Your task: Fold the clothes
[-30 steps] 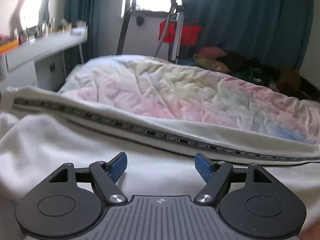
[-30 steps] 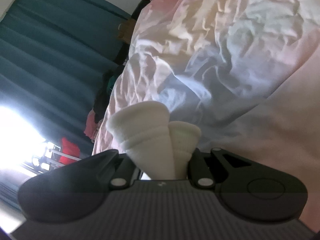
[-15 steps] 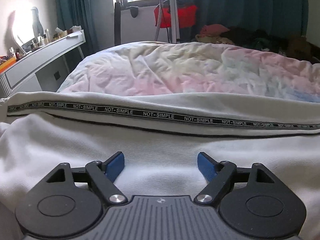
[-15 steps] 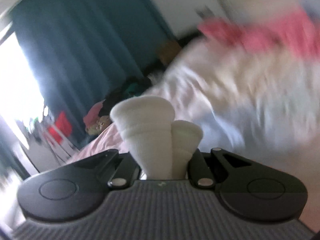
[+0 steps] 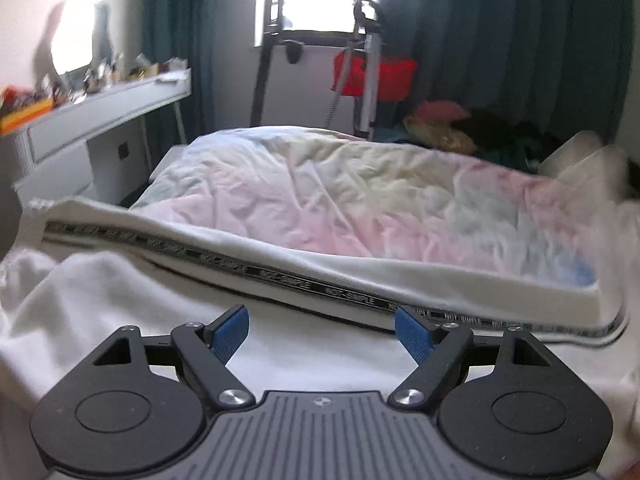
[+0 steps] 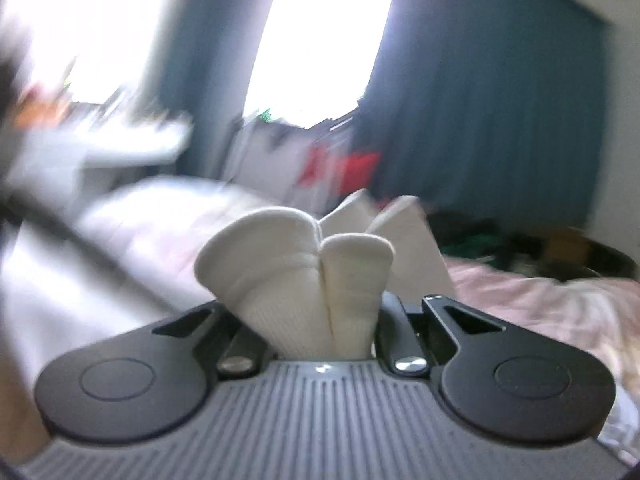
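A white garment (image 5: 160, 300) with a black lettered band (image 5: 348, 298) lies spread across the near part of the bed. My left gripper (image 5: 320, 312) hovers just over it, open, its blue pads (image 5: 230, 328) wide apart with nothing pinched between them. My right gripper (image 6: 326, 312) is shut on a bunched fold of the white garment (image 6: 280, 264), which bulges out above the jaws and hides the fingertips. In the left wrist view a blurred white shape (image 5: 580, 156) shows at the far right, and the garment's right edge (image 5: 608, 320) is smeared.
A crumpled pastel quilt (image 5: 360, 192) covers the bed beyond the garment. A white desk (image 5: 100, 108) with small items stands at the left. A red bag on a metal stand (image 5: 376, 72), a pile of clothes (image 5: 440, 124) and teal curtains (image 5: 520, 40) lie behind the bed.
The right gripper swung fast and rolled upright, from facing the tilted bed to facing the window, still gripping the white fold. The left gripper barely shifted and stays open.
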Demonstrator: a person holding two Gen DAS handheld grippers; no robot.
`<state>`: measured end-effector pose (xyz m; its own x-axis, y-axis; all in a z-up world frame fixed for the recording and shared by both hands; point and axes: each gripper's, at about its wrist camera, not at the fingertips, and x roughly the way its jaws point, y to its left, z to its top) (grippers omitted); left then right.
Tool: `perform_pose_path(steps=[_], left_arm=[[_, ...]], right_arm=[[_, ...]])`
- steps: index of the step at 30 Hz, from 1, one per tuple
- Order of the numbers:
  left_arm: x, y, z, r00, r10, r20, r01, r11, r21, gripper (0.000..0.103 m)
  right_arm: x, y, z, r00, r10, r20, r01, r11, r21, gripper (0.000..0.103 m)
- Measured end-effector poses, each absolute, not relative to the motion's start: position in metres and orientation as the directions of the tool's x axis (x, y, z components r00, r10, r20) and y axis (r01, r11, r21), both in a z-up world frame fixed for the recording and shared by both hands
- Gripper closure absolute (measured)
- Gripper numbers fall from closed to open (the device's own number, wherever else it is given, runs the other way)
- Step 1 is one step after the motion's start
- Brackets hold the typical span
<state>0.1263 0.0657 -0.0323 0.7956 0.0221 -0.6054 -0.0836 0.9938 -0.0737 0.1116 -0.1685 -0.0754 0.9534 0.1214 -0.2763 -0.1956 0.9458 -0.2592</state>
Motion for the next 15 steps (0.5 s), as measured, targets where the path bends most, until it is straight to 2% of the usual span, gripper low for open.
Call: perform_pose_path(steps=[2, 5, 10, 15], left_arm=[[0.127, 0.073, -0.031, 0.788, -0.002, -0.616, -0.087, 0.99, -0.114, 0.021], [0.128, 0.081, -0.032, 0.773, -0.014, -0.634, -0.11, 0.982, -0.156, 0.021], [0.132, 0.097, -0.036, 0.765, -0.055, -0.641, -0.136, 0.96, -0.246, 0.021], [0.136, 0.104, -0.036, 0.774, -0.094, -0.626, -0.132, 0.943, -0.306, 0.021]], right_arm=[[0.115, -0.141, -0.108, 0.911, 0.163, -0.379, -0.297, 0.896, -0.33, 0.091], [0.113, -0.13, -0.132, 0.9, 0.137, -0.414, -0.32, 0.852, -0.414, 0.091], [0.108, -0.129, -0.103, 0.932, 0.136, -0.335, -0.265, 0.888, -0.377, 0.091], [0.09, -0.1, -0.1, 0.915, 0.244, -0.322, -0.36, 0.853, -0.377, 0.091]])
